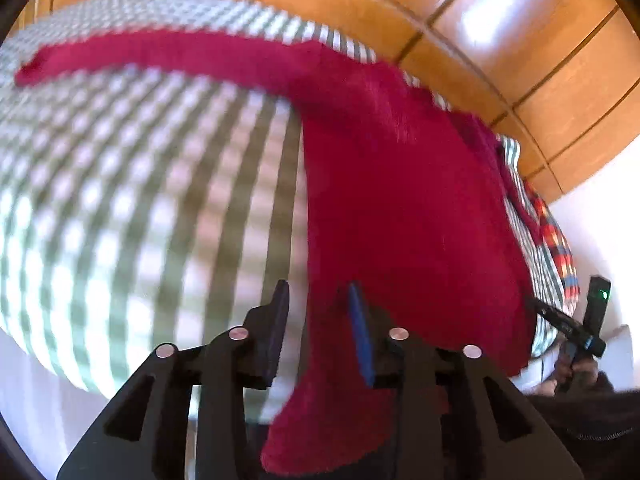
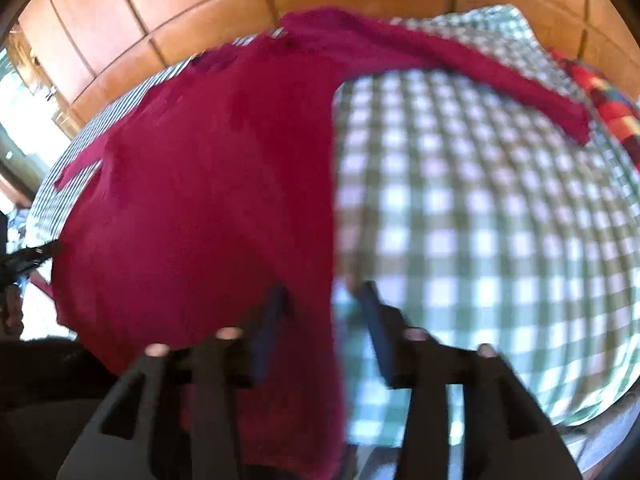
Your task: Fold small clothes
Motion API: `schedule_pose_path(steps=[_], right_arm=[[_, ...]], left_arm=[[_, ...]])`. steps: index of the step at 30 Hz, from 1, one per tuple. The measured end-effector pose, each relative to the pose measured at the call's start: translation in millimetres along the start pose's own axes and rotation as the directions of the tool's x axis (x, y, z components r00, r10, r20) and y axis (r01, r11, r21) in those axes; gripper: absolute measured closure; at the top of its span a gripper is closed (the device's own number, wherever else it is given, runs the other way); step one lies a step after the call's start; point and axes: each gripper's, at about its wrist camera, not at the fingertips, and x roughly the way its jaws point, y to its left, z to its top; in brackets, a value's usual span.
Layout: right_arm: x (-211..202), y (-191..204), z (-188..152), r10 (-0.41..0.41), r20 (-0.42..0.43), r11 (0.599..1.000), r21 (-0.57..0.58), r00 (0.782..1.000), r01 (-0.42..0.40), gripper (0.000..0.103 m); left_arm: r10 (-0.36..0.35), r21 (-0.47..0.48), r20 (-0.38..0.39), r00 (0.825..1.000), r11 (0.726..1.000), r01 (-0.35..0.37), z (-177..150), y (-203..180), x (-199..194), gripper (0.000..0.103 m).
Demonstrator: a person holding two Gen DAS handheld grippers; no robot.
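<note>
- We see our left gripper (image 1: 316, 308) with its jaws apart; the hem edge of the red sweater (image 1: 400, 208) lies between the two fingers, and blur keeps us from telling whether either finger touches it.
- Our right gripper (image 2: 324, 312) also stands parted, straddling the sweater's other side edge.
- We count one sweater and two grippers — plus one multicoloured cloth (image 1: 556, 236) at the far side of the sweater.
- The sweater is plain crimson knit, body spread flat, one long sleeve (image 1: 140, 56) stretched straight out from it.
- Under the sweater lies a green-and-white checked cloth (image 1: 120, 200); beyond it, brown floor tiles (image 1: 520, 40).
</note>
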Motion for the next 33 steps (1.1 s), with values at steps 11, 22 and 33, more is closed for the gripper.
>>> schedule_pose_path(steps=[11,22,33], right_arm=[[24.4,-117.4,86.5,-0.542,0.149,0.837,0.009,0.827,0.547,0.044],[39.2,-178.9,127.7,-0.532,0.053,0.847,0.009,0.845,0.532,0.1],[-87.3,-198.7,173.7,-0.4,0.187,0.901,0.26,0.897,0.347,0.1]], left_arm=[[-0.017,0.2,0.051,0.999,0.98,0.007,45.9,-94.5,62.6,0.074],[0.023,0.293,-0.042,0.999,0.956,-0.01,62.4,-140.7,132.9,0.074],[0.015,0.277,-0.07,0.997,0.961,0.005,71.3,-138.7,151.4,0.074]])
